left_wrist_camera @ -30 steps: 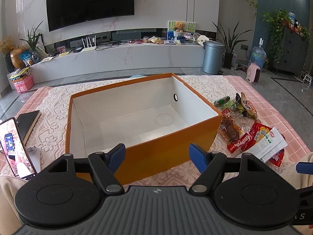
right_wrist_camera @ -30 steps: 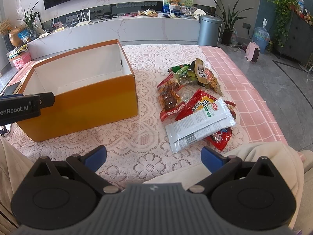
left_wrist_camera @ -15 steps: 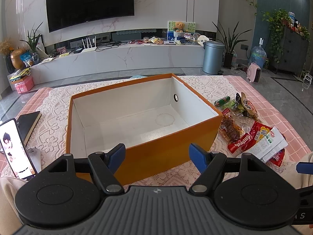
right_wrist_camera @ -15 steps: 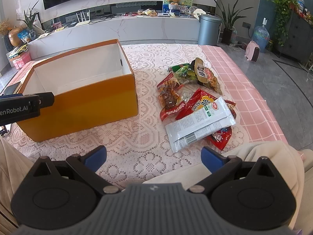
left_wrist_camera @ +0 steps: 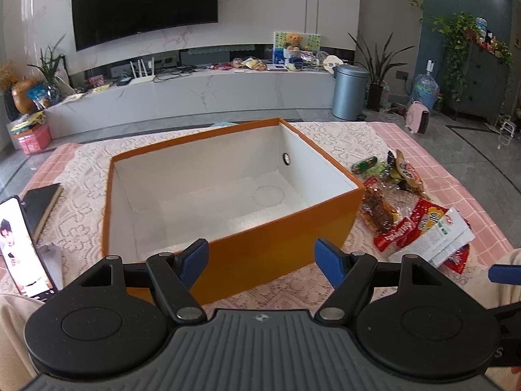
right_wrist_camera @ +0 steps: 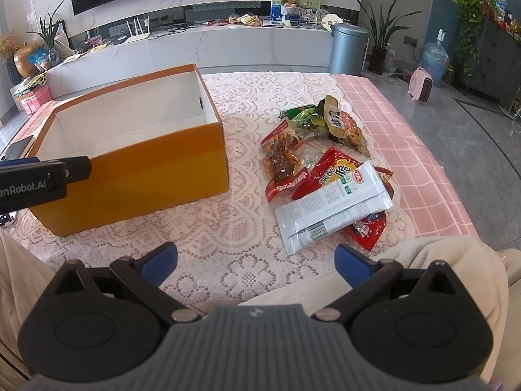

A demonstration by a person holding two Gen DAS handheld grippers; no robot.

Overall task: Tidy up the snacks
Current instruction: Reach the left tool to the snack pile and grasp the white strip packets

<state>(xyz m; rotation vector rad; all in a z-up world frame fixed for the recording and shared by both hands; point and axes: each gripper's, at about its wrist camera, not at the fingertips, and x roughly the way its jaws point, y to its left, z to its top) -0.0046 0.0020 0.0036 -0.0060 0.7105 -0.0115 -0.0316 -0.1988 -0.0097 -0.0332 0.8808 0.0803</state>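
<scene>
An open orange box (left_wrist_camera: pixel 280 247) with a white interior stands on the lace cloth (right_wrist_camera: pixel 228 228) that covers the tabletop (right_wrist_camera: pixel 420 176); nothing lies inside it. The left gripper (left_wrist_camera: pixel 262 257) hangs just in front of the box's near wall, jaws spread wide and holding nothing. The right gripper (right_wrist_camera: pixel 255 260) hovers over the lace near the table's front edge, its jaws also wide apart and empty.

The snacks lie in a loose heap to the right of the box, apart from it. A white snack packet (right_wrist_camera: pixel 332 205) lies on top of a red snack bag (right_wrist_camera: pixel 335 172), with another red wrapper (right_wrist_camera: pixel 368 229) poking out beneath it. A clear pack of dark red snacks (right_wrist_camera: pixel 281 163) sits toward the box side, and green packets (right_wrist_camera: pixel 302 117) and a brown pouch (right_wrist_camera: pixel 342 125) lie at the far end of the heap.

At the left, a phone (left_wrist_camera: pixel 19 244) with a lit screen leans beside a dark book (left_wrist_camera: pixel 40 203).
</scene>
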